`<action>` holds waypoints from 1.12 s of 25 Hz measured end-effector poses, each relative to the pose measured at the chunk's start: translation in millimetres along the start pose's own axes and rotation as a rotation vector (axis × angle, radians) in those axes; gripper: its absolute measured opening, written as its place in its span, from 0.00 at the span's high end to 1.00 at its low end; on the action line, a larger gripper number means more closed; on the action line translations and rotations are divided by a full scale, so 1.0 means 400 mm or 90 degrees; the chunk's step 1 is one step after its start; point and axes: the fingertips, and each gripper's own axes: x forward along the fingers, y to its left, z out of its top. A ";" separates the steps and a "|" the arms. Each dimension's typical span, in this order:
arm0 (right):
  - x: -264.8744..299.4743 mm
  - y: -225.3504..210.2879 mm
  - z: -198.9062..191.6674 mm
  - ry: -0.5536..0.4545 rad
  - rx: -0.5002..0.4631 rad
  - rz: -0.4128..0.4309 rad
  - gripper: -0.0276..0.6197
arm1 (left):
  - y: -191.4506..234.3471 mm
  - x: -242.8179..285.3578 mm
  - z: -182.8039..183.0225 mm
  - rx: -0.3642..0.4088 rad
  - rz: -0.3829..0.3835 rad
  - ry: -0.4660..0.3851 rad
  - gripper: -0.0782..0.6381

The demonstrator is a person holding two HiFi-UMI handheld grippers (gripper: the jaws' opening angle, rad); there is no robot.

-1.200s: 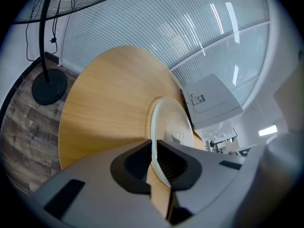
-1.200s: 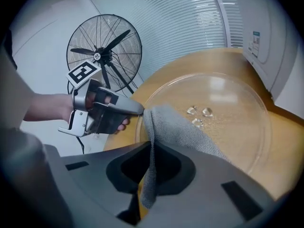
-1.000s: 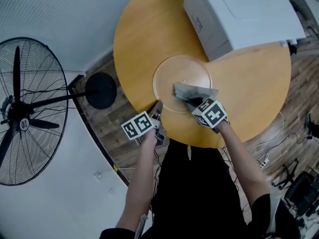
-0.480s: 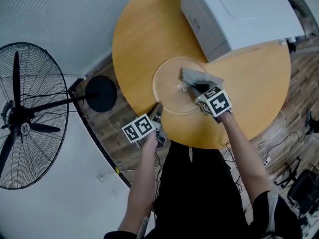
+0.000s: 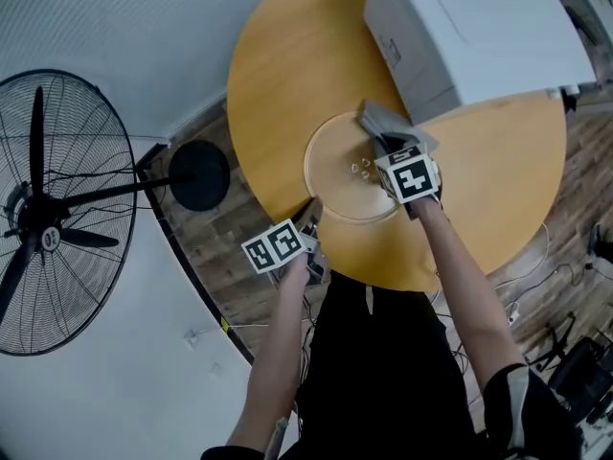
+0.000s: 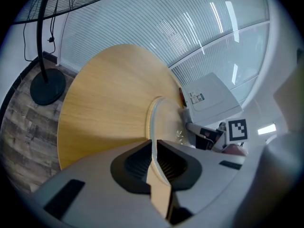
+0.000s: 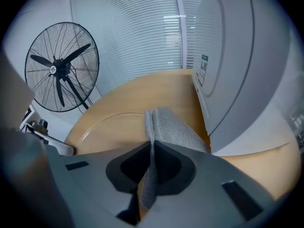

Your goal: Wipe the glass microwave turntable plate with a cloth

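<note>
The clear glass turntable plate [image 5: 343, 172] lies flat on the round wooden table [image 5: 287, 75]. My left gripper [image 5: 308, 213] is shut on the plate's near-left rim; the thin rim [image 6: 153, 127] runs straight into the closed jaws of the left gripper [image 6: 153, 145]. My right gripper [image 5: 391, 149] is shut on a grey cloth [image 5: 383, 123], pressed on the plate's far right part, close to the microwave. In the right gripper view the folded cloth [image 7: 172, 128] spills forward from that gripper [image 7: 152, 150] over the plate [image 7: 111, 127].
A white microwave [image 5: 469, 27] stands at the table's far right, just beyond the cloth. A large floor fan [image 5: 48, 214] and its round black base [image 5: 196, 173] stand left of the table. Cables lie on the wood floor [image 5: 536, 276] at the right.
My right gripper has carried the cloth across the plate, from its near-middle to its far right edge by the microwave. The left gripper has kept its hold on the rim.
</note>
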 end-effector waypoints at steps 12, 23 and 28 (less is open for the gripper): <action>0.075 0.116 0.081 -0.020 -0.079 0.027 0.92 | -0.002 -0.001 -0.001 0.003 0.000 0.001 0.85; 0.070 0.359 0.001 0.015 -0.212 0.165 0.91 | 0.003 -0.002 0.000 0.000 0.000 0.002 0.85; 0.033 0.405 -0.065 0.019 -0.221 0.195 0.91 | 0.002 0.000 -0.001 0.001 0.000 0.001 0.85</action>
